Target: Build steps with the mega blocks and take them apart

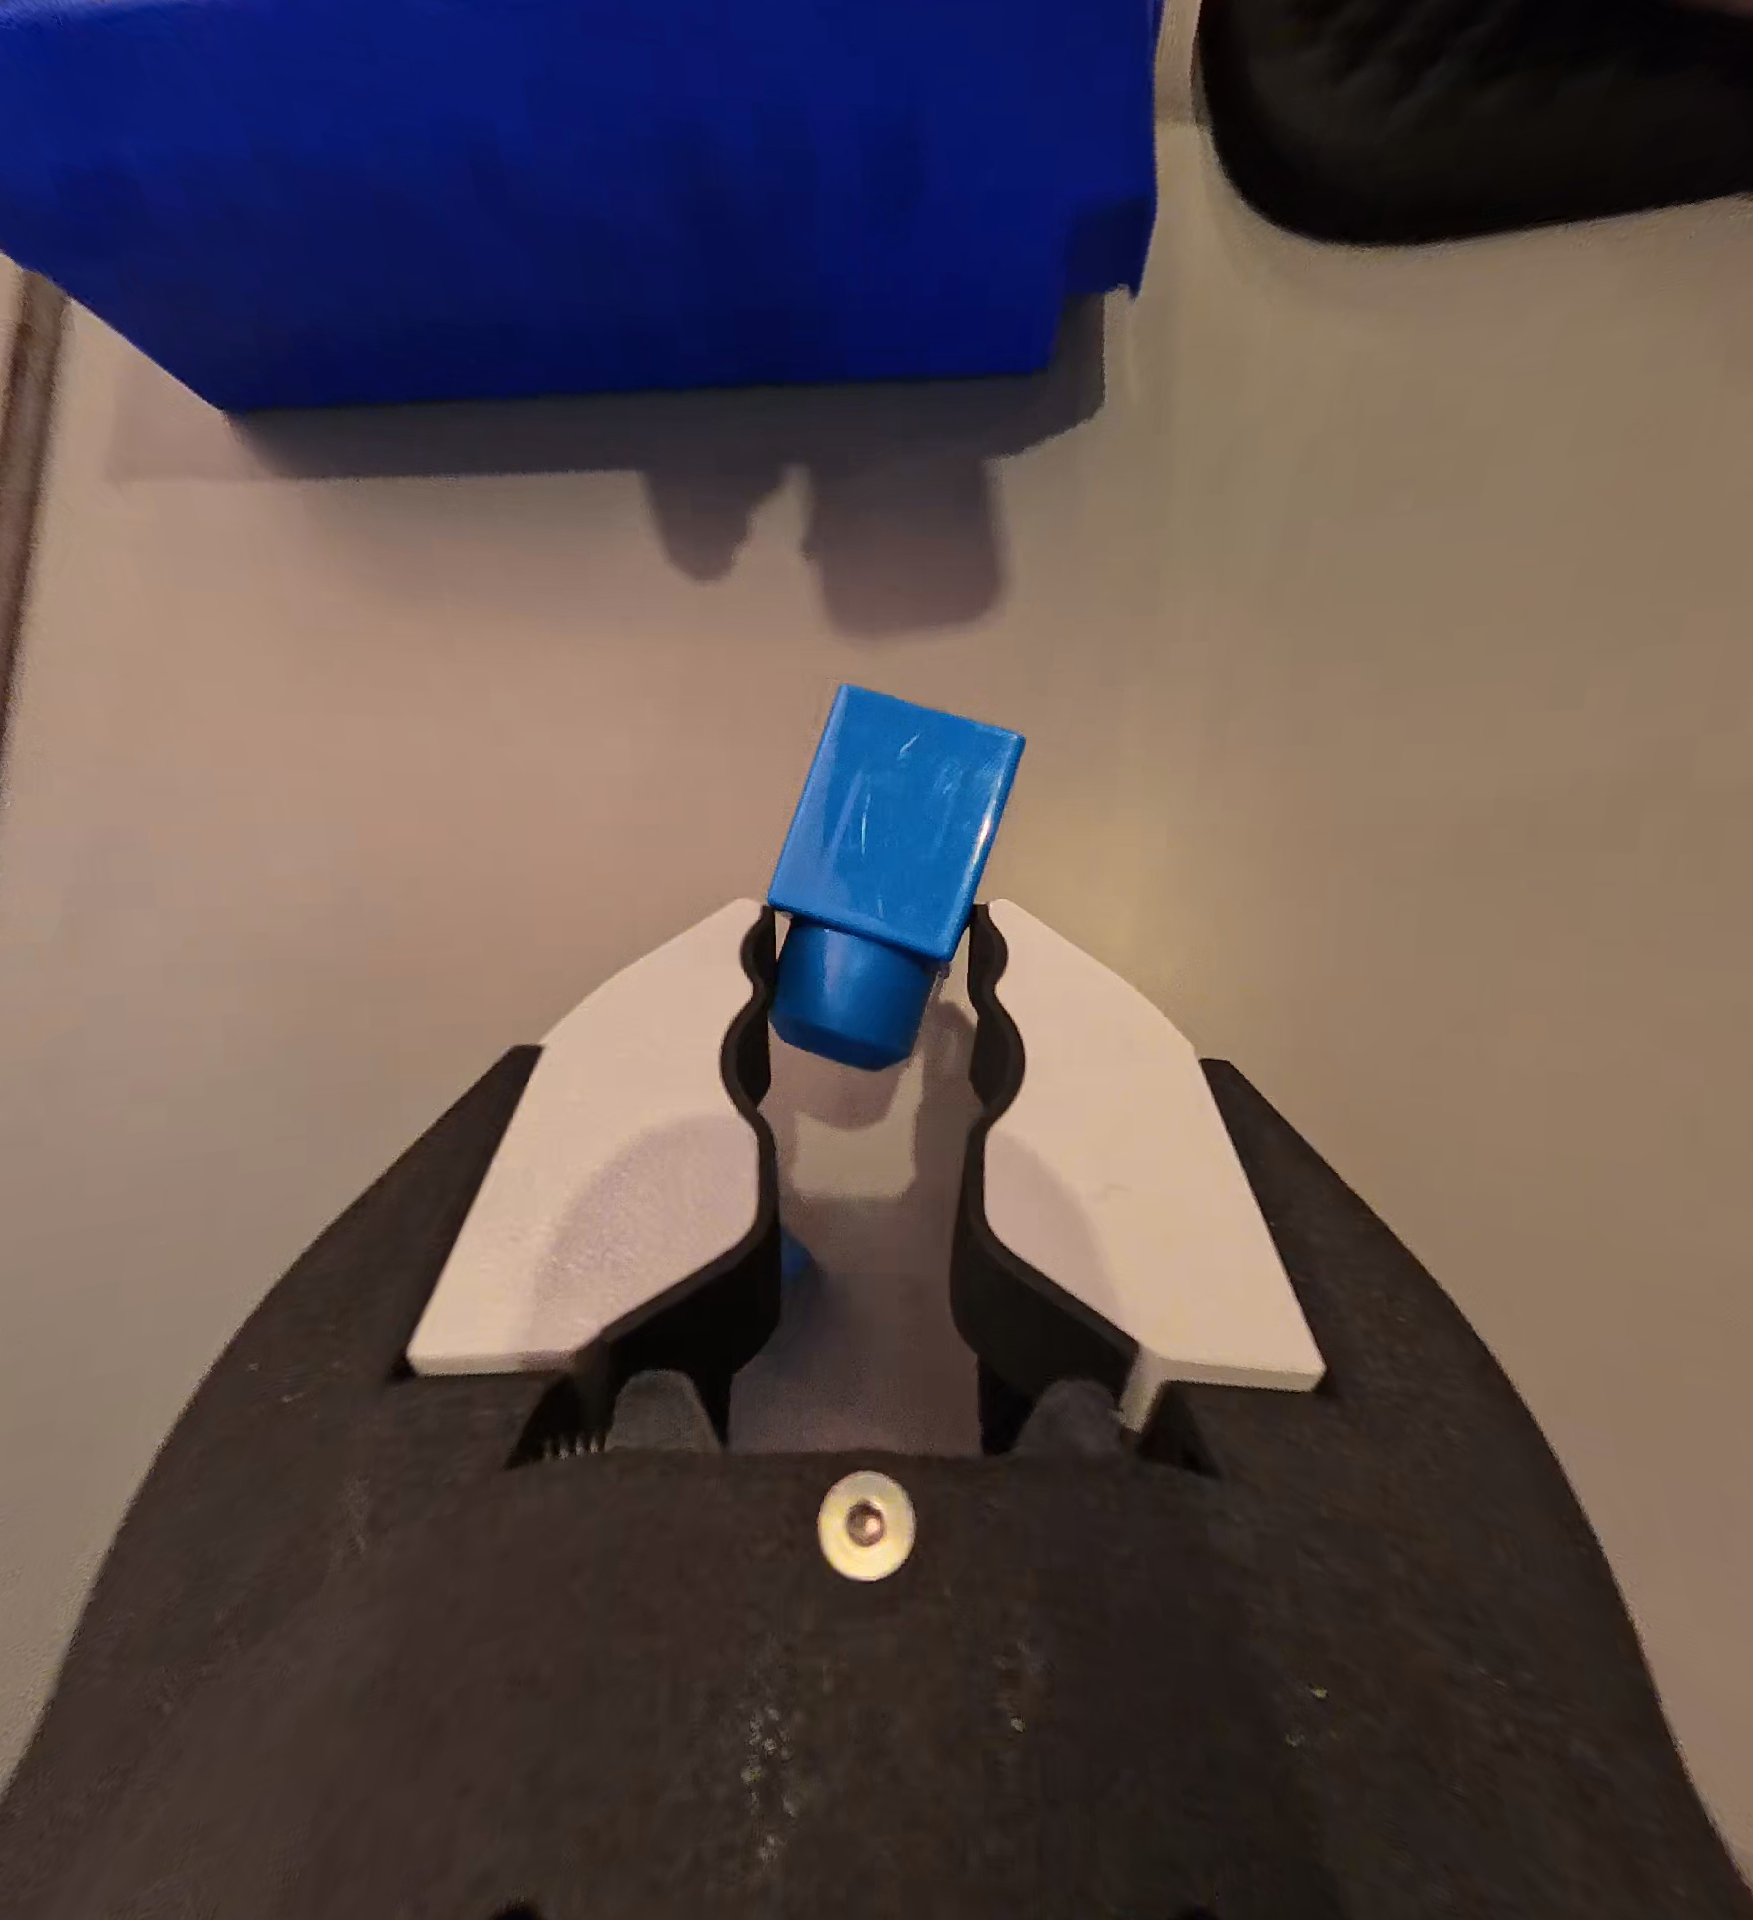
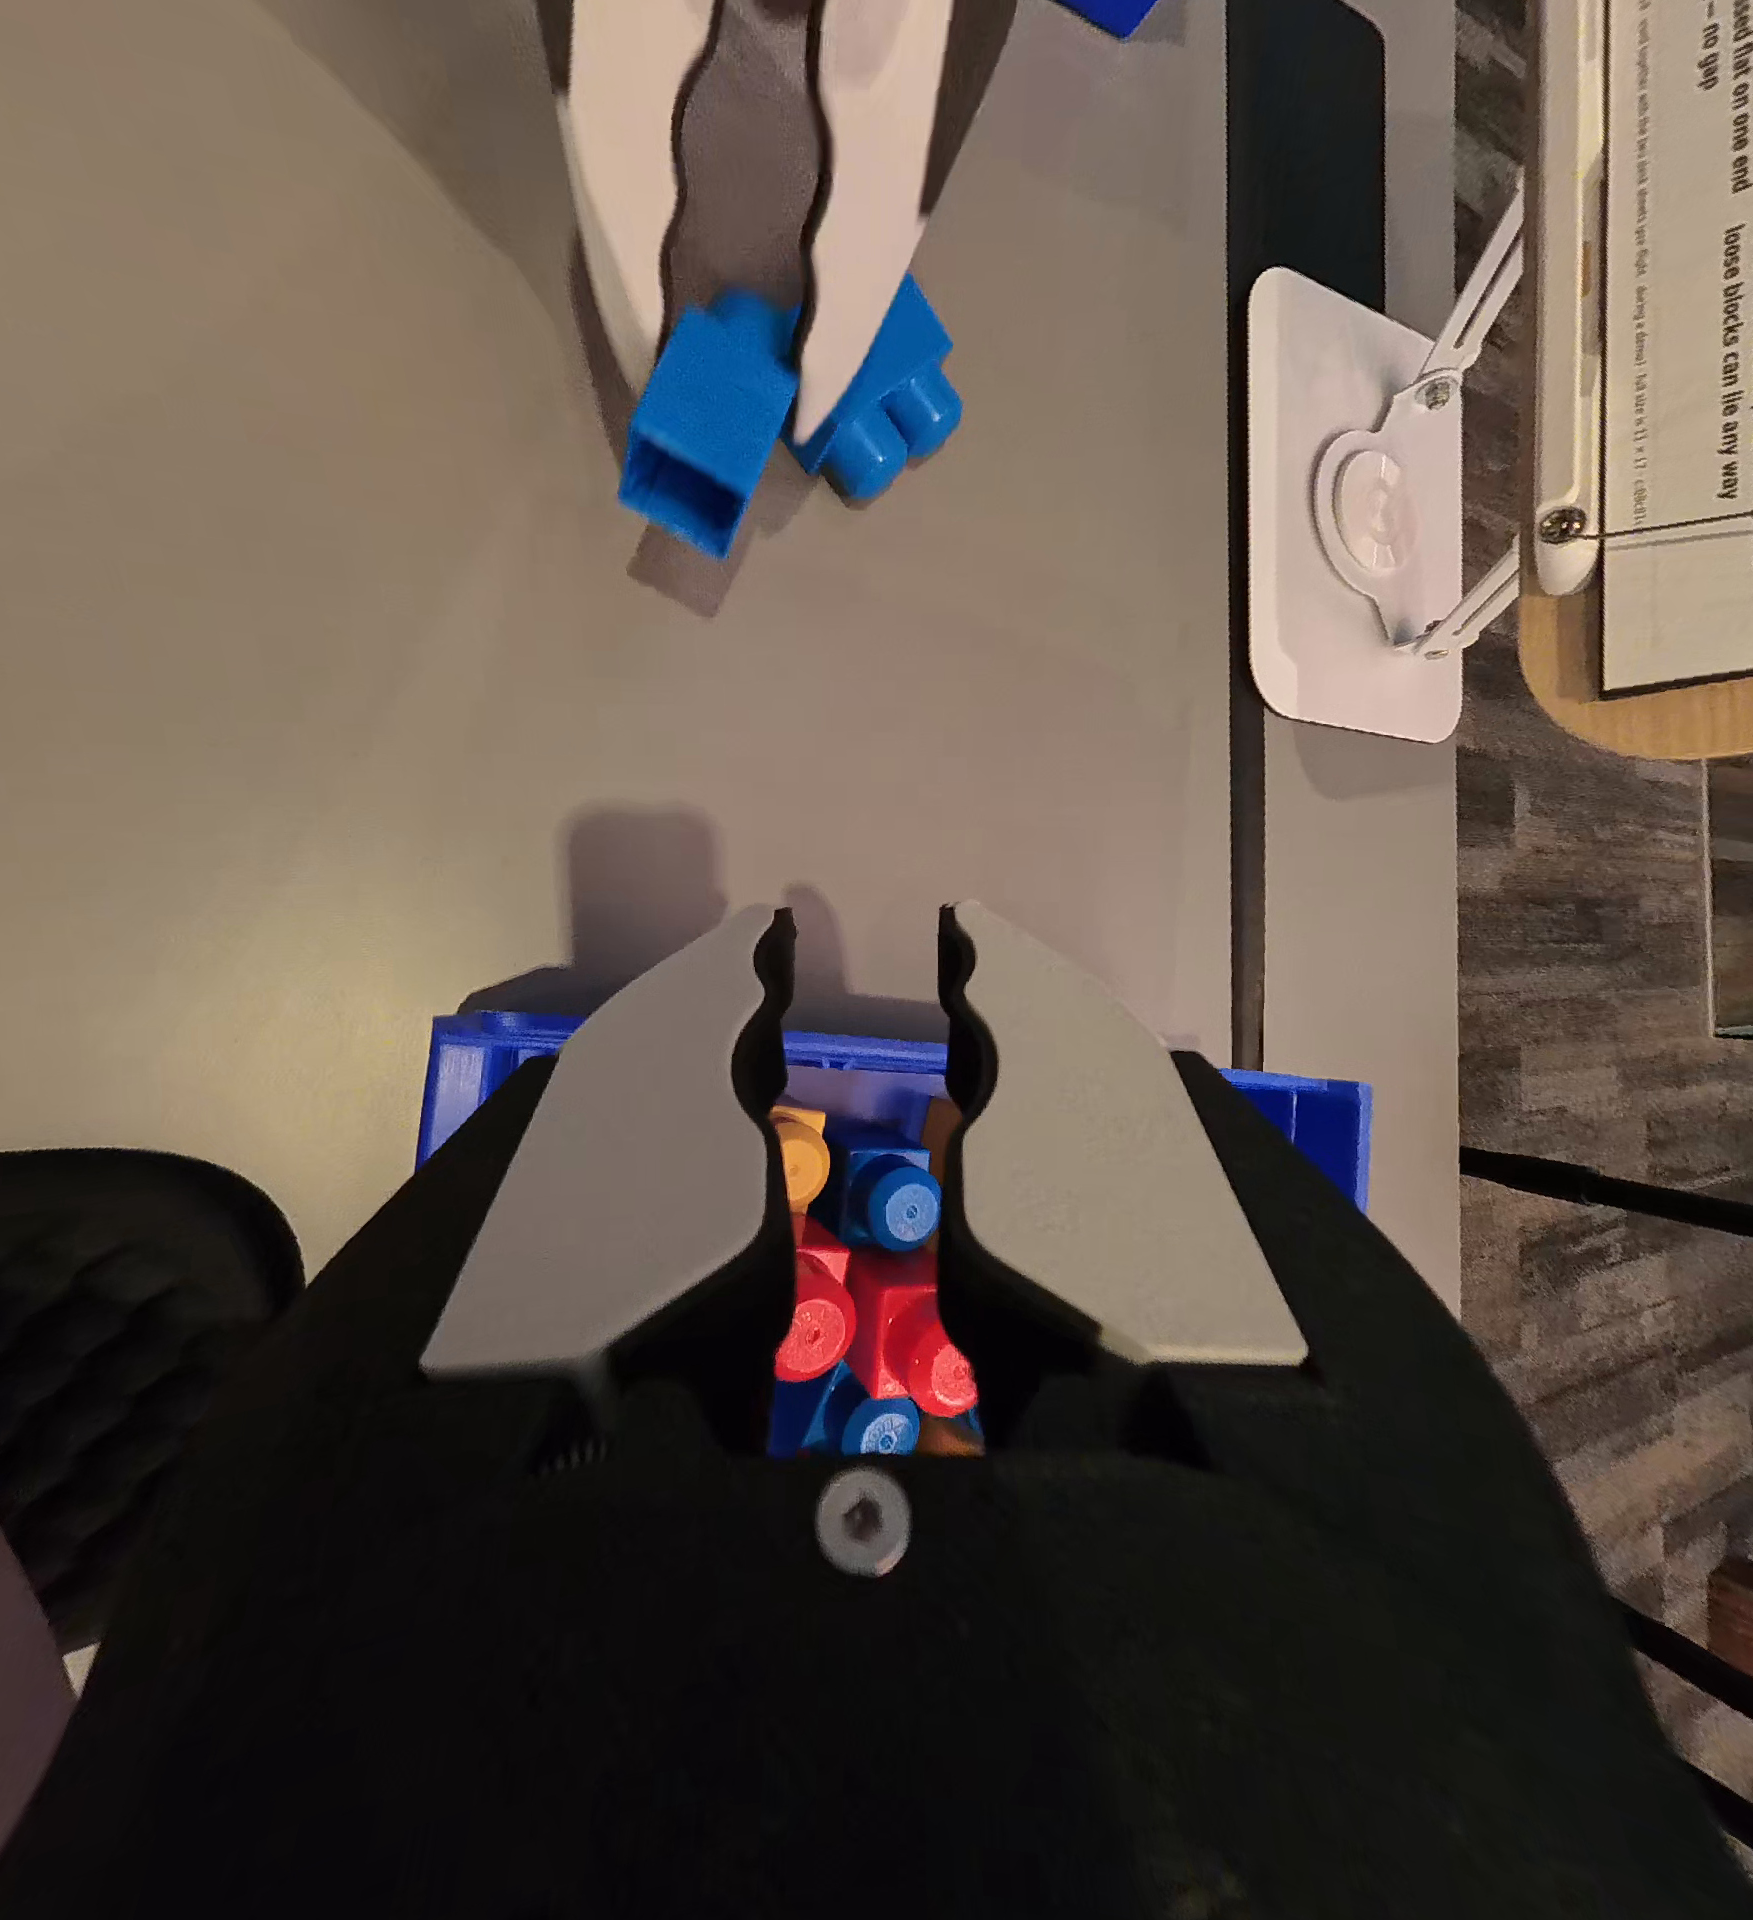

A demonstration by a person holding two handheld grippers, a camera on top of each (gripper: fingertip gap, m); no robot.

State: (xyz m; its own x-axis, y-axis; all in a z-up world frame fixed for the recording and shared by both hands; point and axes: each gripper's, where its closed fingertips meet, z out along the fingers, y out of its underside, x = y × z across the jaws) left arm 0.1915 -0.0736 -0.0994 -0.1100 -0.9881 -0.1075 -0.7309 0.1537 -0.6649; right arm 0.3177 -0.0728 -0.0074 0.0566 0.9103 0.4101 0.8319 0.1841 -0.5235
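Blocks first: the left gripper [image 1: 874, 914] is clamped on a small blue block [image 1: 893, 821], stud pointing back toward the wrist, tilted, lifted off the grey table [image 1: 1371, 623] on the near side of the blue bin [image 1: 581, 208]. From the right wrist view, a second blue block [image 2: 887, 405] with two studs lies just beside the held one; whether the two touch or are pressed together, I cannot tell. Over at the bin, the right gripper [image 2: 864, 914] hangs above the rim with its jaws parted and nothing between them; red blocks [image 2: 872, 1320], blue ones and a yellow one sit loose inside, below the fingers. My read: early days. No staircase stands anywhere on the table, so building is barely begun, and the taking apart is all to come.
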